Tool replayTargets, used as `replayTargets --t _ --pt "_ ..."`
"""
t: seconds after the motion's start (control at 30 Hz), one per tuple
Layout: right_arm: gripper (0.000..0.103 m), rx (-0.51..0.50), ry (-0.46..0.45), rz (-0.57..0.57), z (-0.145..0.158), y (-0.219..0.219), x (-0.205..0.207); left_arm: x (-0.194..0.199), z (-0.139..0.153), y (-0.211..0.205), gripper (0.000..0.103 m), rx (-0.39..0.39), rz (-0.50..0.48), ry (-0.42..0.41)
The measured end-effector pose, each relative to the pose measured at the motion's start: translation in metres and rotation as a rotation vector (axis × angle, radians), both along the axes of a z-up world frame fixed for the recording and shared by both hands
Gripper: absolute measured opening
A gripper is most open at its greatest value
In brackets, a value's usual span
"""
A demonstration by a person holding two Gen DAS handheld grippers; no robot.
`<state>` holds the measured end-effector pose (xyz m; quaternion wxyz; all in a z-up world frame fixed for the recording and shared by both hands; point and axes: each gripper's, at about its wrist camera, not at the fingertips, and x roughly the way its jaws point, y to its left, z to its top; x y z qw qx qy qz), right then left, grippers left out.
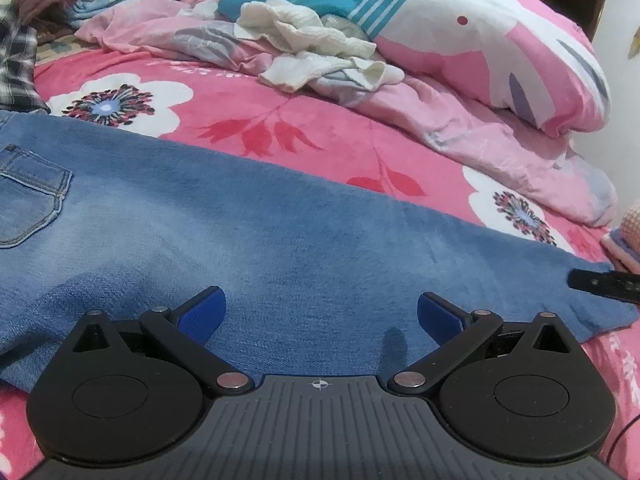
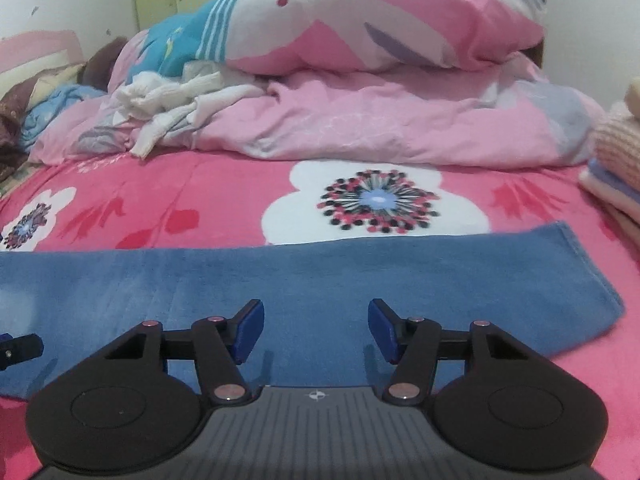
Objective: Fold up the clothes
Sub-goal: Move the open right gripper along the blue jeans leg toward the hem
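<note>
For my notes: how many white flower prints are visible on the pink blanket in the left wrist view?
2: one white flower at upper left beyond the jeans, another at right near the leg end. Others may be hidden under clothes.

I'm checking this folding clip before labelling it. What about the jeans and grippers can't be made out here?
- Jeans waistband: cut off by the left edge of the left wrist view, past the back pocket.
- Near edge of the jeans: hidden behind the left gripper and the right gripper bodies.
- Whether the fingertips touch the denim: not settled in either view.
- Folded stack: cut off at right.
</note>
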<state>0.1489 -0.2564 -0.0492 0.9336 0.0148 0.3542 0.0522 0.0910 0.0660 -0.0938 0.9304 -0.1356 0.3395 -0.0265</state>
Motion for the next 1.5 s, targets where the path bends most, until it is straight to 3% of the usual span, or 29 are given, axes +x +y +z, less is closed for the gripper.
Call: replayTargets --t 0.13,0.23,0.43,0.57,0.73,0.83,0.97,1.17,1.27,1.3,1.37,1.5 --pt "0.056 0.005 0.057 -0.036 -0.022 -0.009 0.014 0.0 0.0 -0.001 0.103 0.014 -0.004 0.007" --pt "0.045 0.077 0.051 -0.093 -0.025 -0.039 0.02 0.001 0.0 -0.001 0.103 0.012 -0.004 0.012" --pt "0.046 0.002 0.053 -0.316 -0.022 -0.108 0.031 0.001 0.0 0.0 0.103 0.004 -0.002 0.015" --pt "0.047 -0.043 0.051 -0.405 -0.013 -0.125 0.035 0.002 0.0 -0.002 0.103 0.019 -0.007 0.018" --pt "0.047 -0.045 -0.035 -0.259 0.005 -0.093 0.03 0.004 -0.001 -0.006 0.103 0.049 -0.004 0.026" --pt "0.047 -0.071 -0.045 -0.164 0.004 -0.066 0.036 0.004 -0.001 -0.009 0.103 0.067 -0.003 0.03" --pt "0.047 -0.056 -0.019 -0.136 -0.009 -0.052 0.053 0.004 -0.002 -0.011 0.103 0.085 -0.008 0.031" --pt "0.046 -0.043 0.007 -0.24 -0.029 -0.084 0.067 0.003 -0.002 -0.01 0.103 0.085 -0.016 0.03" --pt "0.047 -0.089 0.01 -0.398 -0.032 -0.129 0.063 0.003 -0.002 -0.009 0.103 0.075 -0.015 0.028" --pt "0.047 -0.066 0.016 -0.464 -0.031 -0.149 0.057 0.004 -0.002 -0.008 0.103 0.072 -0.013 0.027" --pt "0.033 0.024 0.014 -0.565 -0.025 -0.184 0.039 0.004 -0.002 -0.009 0.103 0.07 -0.012 0.025" --pt "0.04 0.281 -0.039 -0.631 -0.003 -0.225 -0.01 0.003 -0.003 -0.011 0.103 0.081 -0.009 0.022"
